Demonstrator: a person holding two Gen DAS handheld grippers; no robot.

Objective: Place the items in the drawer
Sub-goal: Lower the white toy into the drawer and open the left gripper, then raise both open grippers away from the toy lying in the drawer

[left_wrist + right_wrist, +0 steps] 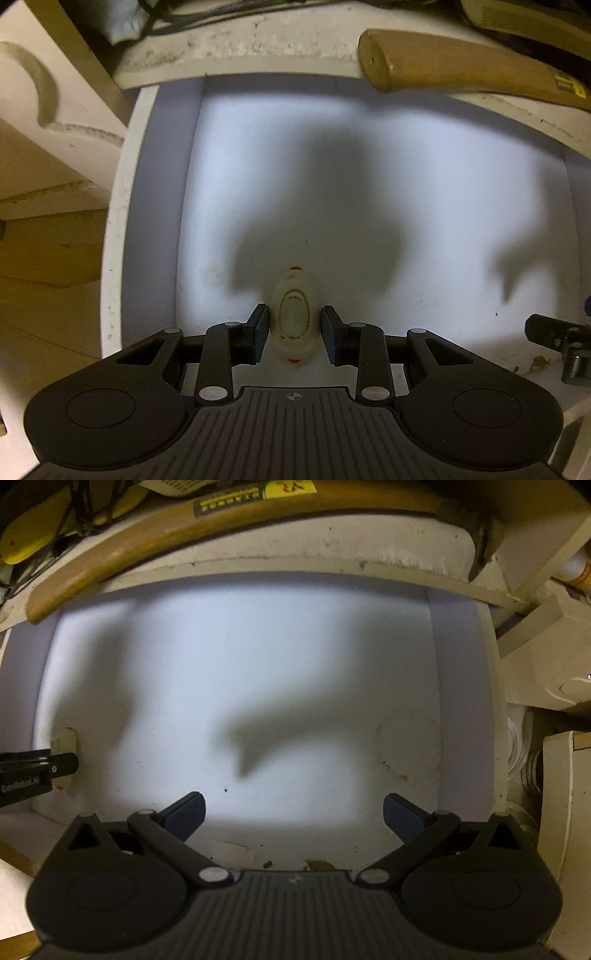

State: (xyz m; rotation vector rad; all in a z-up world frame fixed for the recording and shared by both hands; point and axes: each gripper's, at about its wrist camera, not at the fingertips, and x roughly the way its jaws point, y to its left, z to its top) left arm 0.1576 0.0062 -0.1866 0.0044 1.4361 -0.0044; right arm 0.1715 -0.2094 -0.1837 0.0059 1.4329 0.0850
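A: Start with the biggest thing. What's under both cameras?

B: The drawer (pixel 155 206), pulled open, white inside, its floor lit bright and crossed by shadows. Apart from a few specks and crumbs near its front edge, I see just one item in it.

A: And above it?

B: A dusty white bench (pixel 295 550) edge runs along the back of the drawer. A hammer (pixel 155 531) with a wooden handle lies on it, the handle end jutting out over the drawer's far rim. Cables and clutter sit further back, too dim to name.

A: The claws?

B: The right claw (pixel 293 812) hangs over the drawer floor with its jaws spread wide and nothing between them. The left claw (pixel 294 330) is low at the drawer's left front.

A: Holding something?

B: A small pale oval item (pixel 294 317) with orange-red tips stands between its pads. The left pad looks to touch it; a sliver of gap shows at the right pad. I'd judge the grip is loosened, or nearly so, though I can't be sure.

A: So how far along?

B: That oval item seems to rest on the drawer floor, so one placement looks about finished. What's left, I'd guess, is lifting the claw clear and bringing any further items; which ones isn't shown.
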